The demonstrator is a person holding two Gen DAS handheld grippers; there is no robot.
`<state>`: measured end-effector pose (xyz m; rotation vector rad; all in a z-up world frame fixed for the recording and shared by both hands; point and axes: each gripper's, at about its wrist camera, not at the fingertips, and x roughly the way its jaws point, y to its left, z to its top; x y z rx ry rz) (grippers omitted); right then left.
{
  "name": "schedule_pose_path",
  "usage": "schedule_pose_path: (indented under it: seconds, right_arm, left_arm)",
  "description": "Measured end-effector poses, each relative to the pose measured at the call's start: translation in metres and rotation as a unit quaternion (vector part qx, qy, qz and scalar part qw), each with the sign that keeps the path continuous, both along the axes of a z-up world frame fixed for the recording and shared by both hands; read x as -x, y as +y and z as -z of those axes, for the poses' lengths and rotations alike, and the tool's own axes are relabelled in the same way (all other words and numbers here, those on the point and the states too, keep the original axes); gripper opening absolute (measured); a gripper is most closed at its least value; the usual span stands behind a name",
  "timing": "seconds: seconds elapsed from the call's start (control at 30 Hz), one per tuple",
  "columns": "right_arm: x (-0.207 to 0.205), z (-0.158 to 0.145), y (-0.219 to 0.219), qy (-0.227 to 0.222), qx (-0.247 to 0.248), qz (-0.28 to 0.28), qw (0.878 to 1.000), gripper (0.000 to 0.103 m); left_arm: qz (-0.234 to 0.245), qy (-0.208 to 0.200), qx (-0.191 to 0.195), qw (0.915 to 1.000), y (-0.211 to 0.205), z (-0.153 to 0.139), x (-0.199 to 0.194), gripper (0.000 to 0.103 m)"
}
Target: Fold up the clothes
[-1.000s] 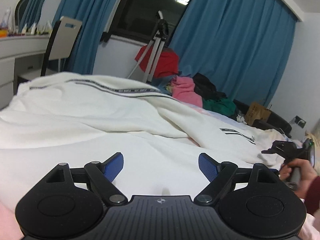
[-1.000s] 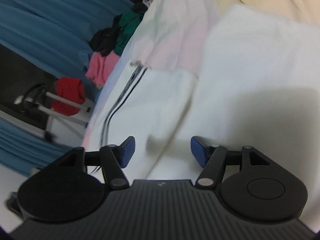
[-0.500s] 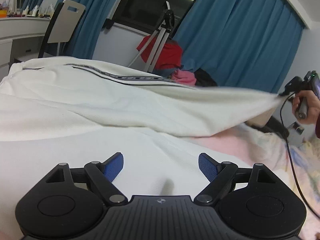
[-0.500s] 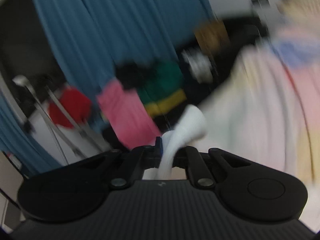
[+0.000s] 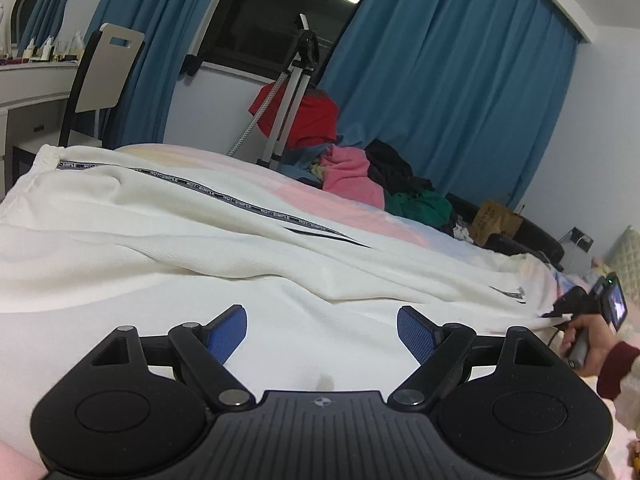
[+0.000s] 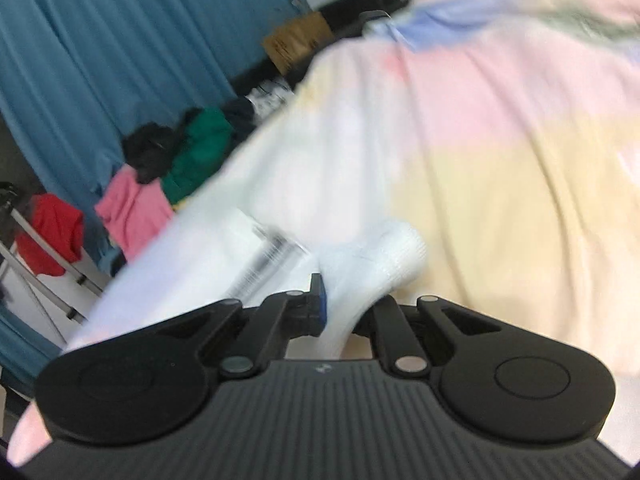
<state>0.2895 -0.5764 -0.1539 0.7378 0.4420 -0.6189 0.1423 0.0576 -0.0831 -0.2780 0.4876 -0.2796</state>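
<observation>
Right hand-held gripper pinches white garment; left view shows it spread.

Blue curtains frame a dark window. A tripod stands below it. A white chair faces a counter holding small bottles. A cardboard box sits near the far wall.

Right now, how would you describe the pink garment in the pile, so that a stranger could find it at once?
Look at the blue curtains behind the bed, then down to the clothes pile at the bed's far edge. The pink garment lies at the pile's left end, just below the red cloth draped on the tripod. Its neighbours on the right are black and green; it alone is pink.
</observation>
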Motion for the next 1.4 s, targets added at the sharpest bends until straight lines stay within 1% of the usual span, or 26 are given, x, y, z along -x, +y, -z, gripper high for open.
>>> schedule_pose_path:
  seconds: [0.13,0.2,0.33,0.37,0.4,0.43,0.47,0.5,0.53,0.57,0.63,0.73,0.83,0.93,1.03,1.17,1.3,1.4]
  right_arm:
    - [-0.001,0.002,0.003,-0.004,0.02,-0.016,1.0,0.007]
    - [-0.005,0.001,0.007,0.009,0.03,-0.022,0.999,0.008]
    - [-0.004,-0.008,0.02,0.049,0.05,-0.042,0.997,0.016]
    - [-0.002,-0.011,0.024,0.06,0.056,-0.048,0.995,0.024]
    - [0.001,-0.018,0.03,0.064,0.065,-0.057,0.994,0.027]
    - [0.006,-0.026,0.036,0.066,0.076,-0.067,0.993,0.037]
    - [0.01,-0.034,0.043,0.067,0.087,-0.078,0.991,0.055]
    - [0.015,-0.042,0.049,0.068,0.098,-0.088,0.989,0.063]
    - [0.021,-0.052,0.059,0.062,0.113,-0.1,0.987,0.074]
    - [0.028,-0.064,0.07,0.052,0.132,-0.114,0.983,0.081]
    - [0.046,-0.086,0.094,0.035,0.158,-0.149,0.975,0.081]
    - [0.075,-0.118,0.132,0.009,0.192,-0.202,0.96,0.081]
    - [0.111,-0.138,0.17,-0.022,0.201,-0.231,0.952,0.081]
    - [0.144,-0.15,0.205,-0.044,0.202,-0.252,0.945,0.081]
    - [0.171,-0.153,0.24,-0.051,0.213,-0.267,0.938,0.081]
    - [0.198,-0.137,0.273,-0.063,0.224,-0.296,0.926,0.081]
    - [0.212,-0.121,0.286,-0.045,0.22,-0.326,0.918,0.081]
    - [0.22,-0.125,0.287,-0.053,0.238,-0.319,0.916,0.081]
  left_arm:
    - [-0.003,-0.003,-0.007,1.0,0.001,-0.007,-0.001,0.084]
    - [-0.006,-0.003,-0.021,0.9998,0.0,-0.012,0.001,0.084]
    - [-0.008,-0.01,-0.036,0.9993,-0.002,-0.022,0.008,0.084]
    - [-0.008,-0.011,-0.039,0.9991,-0.002,-0.024,0.01,0.084]
    - [-0.009,-0.011,-0.041,0.999,-0.002,-0.028,0.013,0.084]
    - [-0.01,-0.013,-0.044,0.9989,-0.003,-0.032,0.016,0.084]
    - [-0.011,-0.016,-0.049,0.9986,-0.003,-0.037,0.021,0.086]
    - [-0.009,-0.019,-0.053,0.9984,-0.004,-0.042,0.026,0.087]
    - [-0.007,-0.022,-0.057,0.9981,-0.005,-0.047,0.031,0.087]
    - [-0.007,-0.026,-0.056,0.9981,-0.005,-0.05,0.036,0.088]
    - [-0.007,-0.033,-0.052,0.9981,-0.005,-0.057,0.047,0.091]
    - [-0.016,-0.04,-0.062,0.9972,-0.006,-0.064,0.062,0.095]
    - [-0.017,-0.05,-0.078,0.9955,-0.01,-0.072,0.081,0.099]
    - [-0.012,-0.061,-0.09,0.994,-0.016,-0.078,0.102,0.102]
    - [-0.006,-0.073,-0.1,0.9923,-0.023,-0.083,0.118,0.103]
    - [-0.001,-0.071,-0.107,0.9916,-0.028,-0.08,0.131,0.103]
    - [0.003,-0.059,-0.114,0.9918,-0.029,-0.071,0.137,0.103]
    - [0.001,-0.05,-0.115,0.9922,-0.031,-0.065,0.133,0.103]
